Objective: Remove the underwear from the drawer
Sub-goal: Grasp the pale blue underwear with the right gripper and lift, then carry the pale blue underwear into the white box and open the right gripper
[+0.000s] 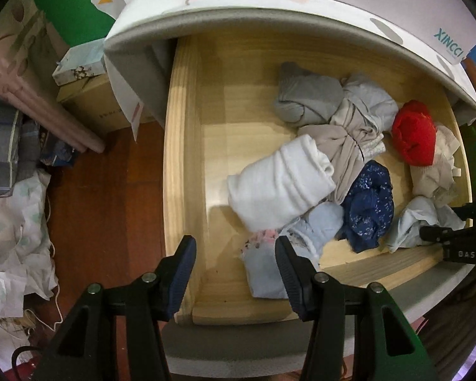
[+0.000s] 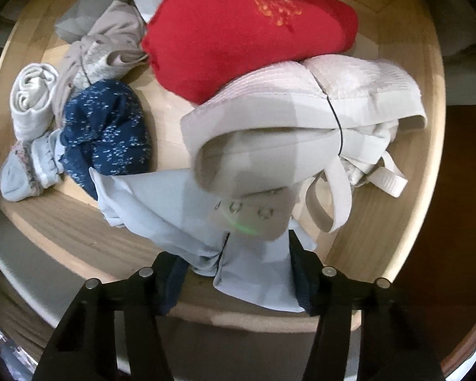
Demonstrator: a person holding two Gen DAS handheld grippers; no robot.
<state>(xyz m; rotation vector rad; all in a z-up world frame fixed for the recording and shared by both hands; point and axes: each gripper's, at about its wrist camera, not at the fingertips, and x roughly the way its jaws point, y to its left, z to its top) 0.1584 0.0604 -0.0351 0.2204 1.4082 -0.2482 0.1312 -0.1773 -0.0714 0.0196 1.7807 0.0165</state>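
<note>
My right claw (image 2: 234, 273) is clamped on the pale blue underwear (image 2: 174, 209) at the drawer (image 1: 181, 158) front, nearer than my empty, apart left claw (image 1: 234, 273).

The blue letters "XINCCI" stand on the white patterned cover (image 1: 453, 47) over the top of the drawer unit, at the right; the small white letters "DAS" stand on the black right gripper (image 1: 441, 233) at the right edge of the left wrist view; a line of tiny dark print runs along the brown cardboard box (image 1: 89, 101) on the floor, too small to read
</note>
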